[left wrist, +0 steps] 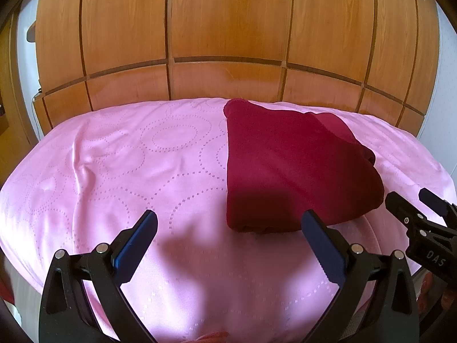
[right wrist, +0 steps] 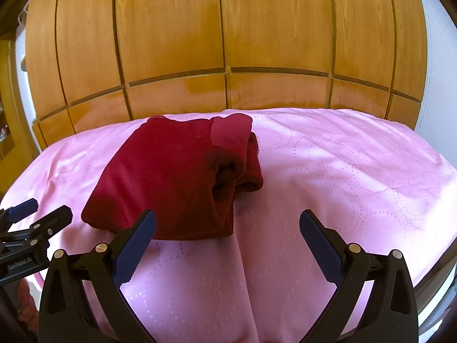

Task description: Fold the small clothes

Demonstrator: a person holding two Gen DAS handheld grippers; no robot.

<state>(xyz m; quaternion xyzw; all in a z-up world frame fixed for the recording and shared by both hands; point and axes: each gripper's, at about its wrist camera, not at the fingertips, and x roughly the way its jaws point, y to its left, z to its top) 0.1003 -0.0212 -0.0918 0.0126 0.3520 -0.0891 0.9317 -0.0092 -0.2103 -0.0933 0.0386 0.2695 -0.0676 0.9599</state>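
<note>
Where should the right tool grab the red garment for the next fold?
Probably the near right corner of the red garment, coming in low from the right. The layers stack there into a thick, exposed edge on the pink sheet, and the open right tool already sits beside it.

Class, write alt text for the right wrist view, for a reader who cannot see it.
A folded dark red garment lies on a pink bedspread, just beyond the open right gripper, which holds nothing. The left gripper shows at the left edge, and a wooden wardrobe stands behind the bed.
</note>
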